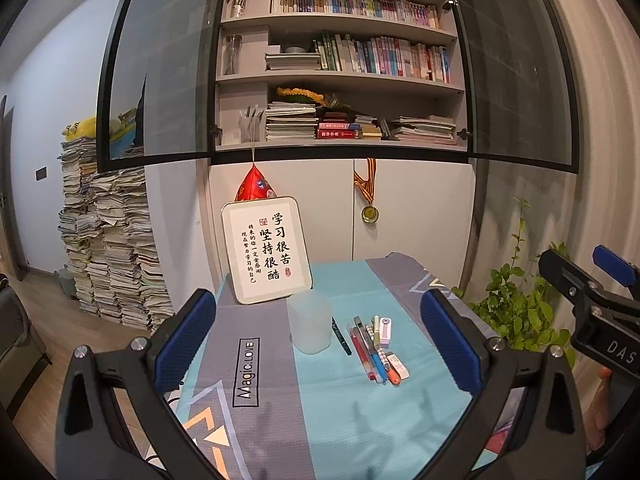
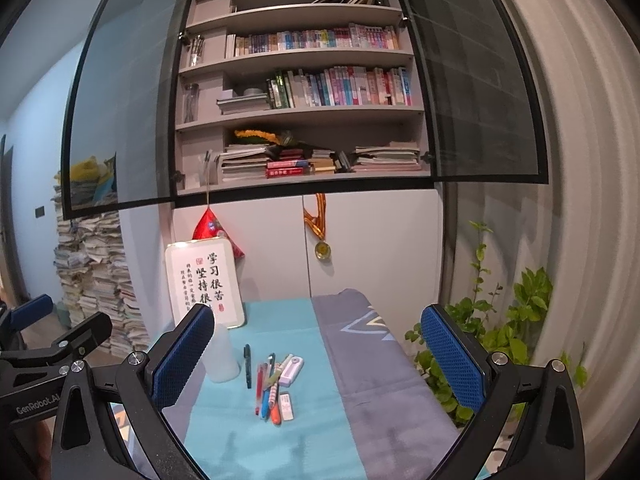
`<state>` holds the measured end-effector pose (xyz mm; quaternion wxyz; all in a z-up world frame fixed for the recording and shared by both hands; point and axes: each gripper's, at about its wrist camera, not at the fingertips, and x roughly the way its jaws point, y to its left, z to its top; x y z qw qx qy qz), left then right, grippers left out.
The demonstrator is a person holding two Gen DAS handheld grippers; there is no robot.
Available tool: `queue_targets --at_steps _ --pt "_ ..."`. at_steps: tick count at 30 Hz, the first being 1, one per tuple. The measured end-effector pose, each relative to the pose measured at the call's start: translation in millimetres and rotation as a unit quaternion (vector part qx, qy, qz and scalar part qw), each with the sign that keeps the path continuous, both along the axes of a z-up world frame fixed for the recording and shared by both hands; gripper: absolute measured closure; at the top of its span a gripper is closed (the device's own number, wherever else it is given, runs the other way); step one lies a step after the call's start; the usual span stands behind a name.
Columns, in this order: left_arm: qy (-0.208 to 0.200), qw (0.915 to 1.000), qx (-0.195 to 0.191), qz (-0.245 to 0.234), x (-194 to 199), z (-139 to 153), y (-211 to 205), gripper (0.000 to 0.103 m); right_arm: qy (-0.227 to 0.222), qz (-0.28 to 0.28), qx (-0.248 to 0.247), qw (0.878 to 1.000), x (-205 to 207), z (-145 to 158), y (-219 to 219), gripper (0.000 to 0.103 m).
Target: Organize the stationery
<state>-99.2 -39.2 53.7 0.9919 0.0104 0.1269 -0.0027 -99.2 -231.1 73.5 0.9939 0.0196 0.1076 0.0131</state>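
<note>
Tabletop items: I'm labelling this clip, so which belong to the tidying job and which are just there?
Job:
translucent cup
dark pen
pile of pens
two erasers or correction tapes

Just there:
calligraphy plaque
medal
red hanging ornament
potted plant

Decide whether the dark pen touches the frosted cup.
Apart. The right wrist view shows teal cloth between the dark pen and the cup.
</note>
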Motion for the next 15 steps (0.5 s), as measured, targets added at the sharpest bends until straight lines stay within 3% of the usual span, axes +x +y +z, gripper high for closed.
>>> queue_targets --at_steps 9,15 --pt "0.005 1.0000 0.000 0.000 7 -2 0 0.001 -0.025 0.002 0.002 1.000 -3 -2 3 0.000" --pt "0.011 0.9999 0.005 0.008 13 -7 0 0.001 -0.049 -0.033 -0.019 0.998 -3 -1 8 0.000"
